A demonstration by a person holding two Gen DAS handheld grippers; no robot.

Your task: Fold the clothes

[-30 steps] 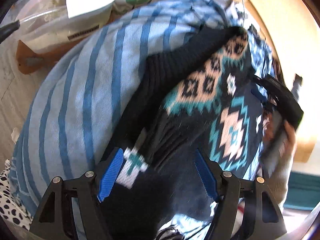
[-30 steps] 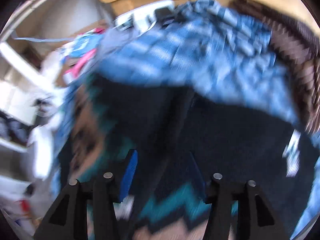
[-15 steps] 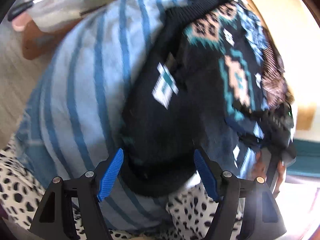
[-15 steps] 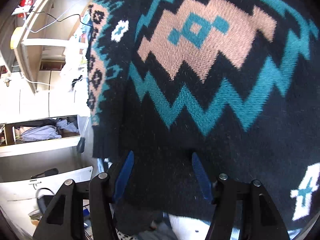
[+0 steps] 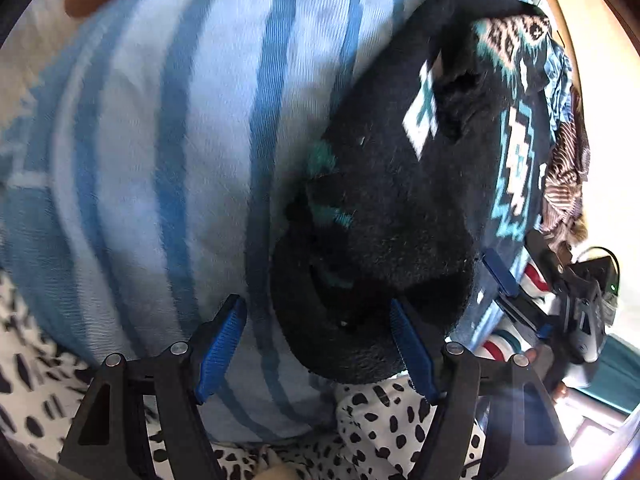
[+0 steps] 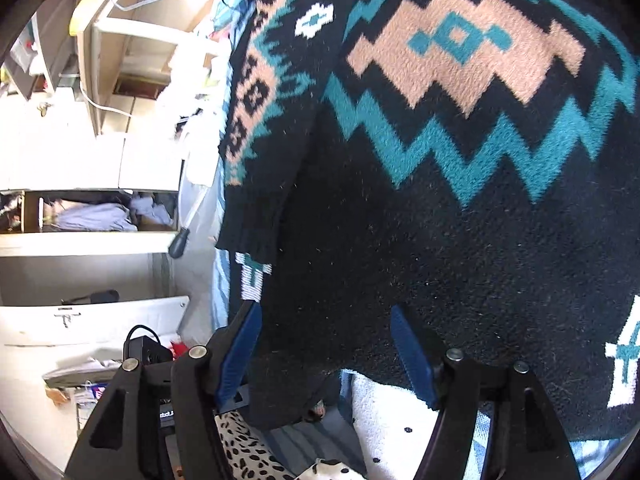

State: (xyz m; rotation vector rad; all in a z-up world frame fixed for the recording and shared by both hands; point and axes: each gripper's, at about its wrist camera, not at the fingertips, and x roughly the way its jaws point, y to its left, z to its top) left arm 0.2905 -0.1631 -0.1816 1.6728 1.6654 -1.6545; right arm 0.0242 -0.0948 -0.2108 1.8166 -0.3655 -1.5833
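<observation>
A black knit sweater (image 5: 400, 208) with teal, tan and white patterns lies bunched on a light blue striped cloth (image 5: 160, 160). My left gripper (image 5: 316, 350) is open over the sweater's near rounded end. The left pad stands over striped cloth, clear of the knit. My right gripper (image 5: 520, 300) shows at the sweater's far right side, a hand behind it. In the right wrist view the sweater (image 6: 440, 240) fills the frame, and its lower edge lies between the opening jaws of the right gripper (image 6: 326, 354). The pads do not press it.
White fabric with black spots (image 5: 400, 412) lies under the striped cloth at the near edge. A brown patterned garment (image 5: 564, 176) sits beyond the sweater. Left of the pile stand white shelves and drawers (image 6: 120, 60) with clutter, and a white dotted cloth (image 6: 380, 408) lies below the sweater.
The left view has slid toward the sweater's near end, and more spotted fabric shows below. The right gripper swung from the blue cloths onto the sweater's patterned face, and its jaws stand wider.
</observation>
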